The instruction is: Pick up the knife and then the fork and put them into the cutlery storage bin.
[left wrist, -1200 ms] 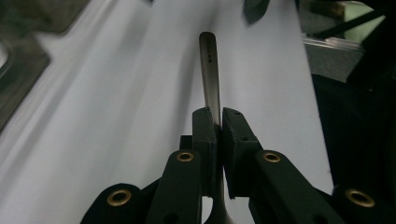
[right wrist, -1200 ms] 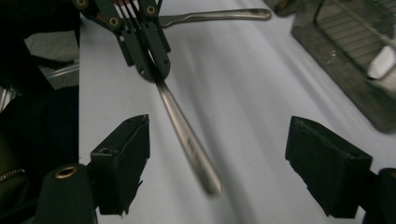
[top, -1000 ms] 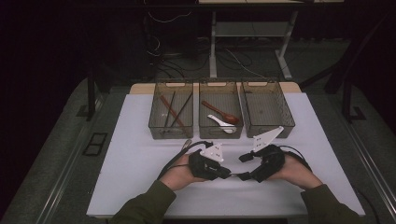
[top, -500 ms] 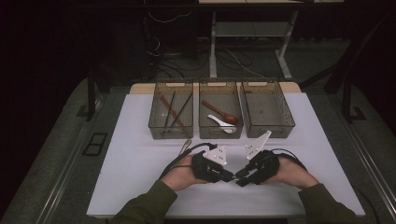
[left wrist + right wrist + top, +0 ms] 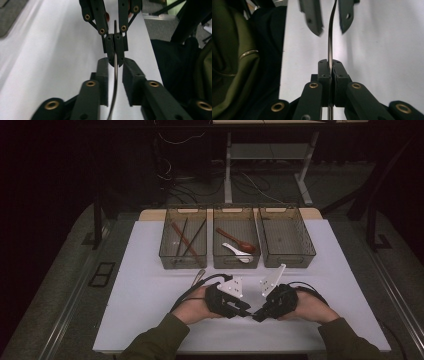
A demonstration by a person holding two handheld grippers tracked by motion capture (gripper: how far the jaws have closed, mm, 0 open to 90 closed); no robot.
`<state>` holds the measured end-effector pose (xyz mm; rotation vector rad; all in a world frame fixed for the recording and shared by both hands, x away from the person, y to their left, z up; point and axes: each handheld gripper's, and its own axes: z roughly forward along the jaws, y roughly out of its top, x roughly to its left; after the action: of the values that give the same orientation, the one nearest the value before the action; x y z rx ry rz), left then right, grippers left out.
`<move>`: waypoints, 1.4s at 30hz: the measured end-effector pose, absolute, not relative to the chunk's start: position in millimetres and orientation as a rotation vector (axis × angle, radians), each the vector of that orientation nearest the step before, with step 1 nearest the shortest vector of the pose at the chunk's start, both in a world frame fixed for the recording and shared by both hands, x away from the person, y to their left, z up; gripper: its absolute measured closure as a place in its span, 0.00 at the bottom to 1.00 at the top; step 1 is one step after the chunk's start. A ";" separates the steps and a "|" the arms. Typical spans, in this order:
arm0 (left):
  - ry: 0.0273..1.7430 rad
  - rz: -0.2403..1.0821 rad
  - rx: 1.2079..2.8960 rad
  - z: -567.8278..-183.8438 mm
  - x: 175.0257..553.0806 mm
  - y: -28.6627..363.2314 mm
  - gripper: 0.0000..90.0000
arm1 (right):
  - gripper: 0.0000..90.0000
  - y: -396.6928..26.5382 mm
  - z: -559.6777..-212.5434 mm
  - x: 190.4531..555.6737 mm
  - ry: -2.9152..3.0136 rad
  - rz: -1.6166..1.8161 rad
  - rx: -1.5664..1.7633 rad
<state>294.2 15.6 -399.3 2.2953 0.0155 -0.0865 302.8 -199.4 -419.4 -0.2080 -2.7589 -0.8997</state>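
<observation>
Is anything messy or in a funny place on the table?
Mostly tidy. One odd bit: a thin metal utensil hangs in mid-air between the two grippers instead of lying in a bin. The right gripper pinches it, while the left gripper has just been opening, its jaws apart around it. Nothing looks spilled.

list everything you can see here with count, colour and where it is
white mat: 1, white, covers the table top
bins: 3, clear smoky plastic, in a row at the far edge of the mat
chopsticks: several, dark and reddish, in the left bin
spoons: 2, one reddish brown, one white, in the middle bin
right bin: looks empty
thin metal utensil: 1, dark silvery, held edge-on between the two grippers
left gripper: 1, black, jaws have just been opening, apart around the utensil
right gripper: 1, black, jaws have just closed on the utensil
sleeves: 2, olive green, near edge
</observation>
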 end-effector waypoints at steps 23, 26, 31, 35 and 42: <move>0.500 0.155 2.102 -405.2 286.5 102.9 0.34 | 0.96 -259.1 -386.3 327.6 -2.922 -1.009 -0.693; 0.566 0.173 2.097 -410.4 283.4 113.0 0.32 | 0.96 -268.6 -376.5 333.2 -2.899 -1.063 -0.809; 0.642 0.207 2.082 -418.7 277.3 128.3 0.24 | 0.96 -286.8 -363.2 350.2 -2.891 -1.135 -0.962; 0.681 0.229 2.081 -422.5 272.5 137.6 0.18 | 0.96 -299.5 -352.8 364.9 -2.877 -1.167 -1.077; 0.752 0.266 2.055 -425.0 267.6 154.7 0.09 | 0.96 -317.0 -345.1 392.8 -2.840 -1.195 -1.277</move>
<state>267.6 154.7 -425.0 2.0550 0.7523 0.2663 392.8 -317.0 -345.1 -1.2774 -2.8405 -1.1946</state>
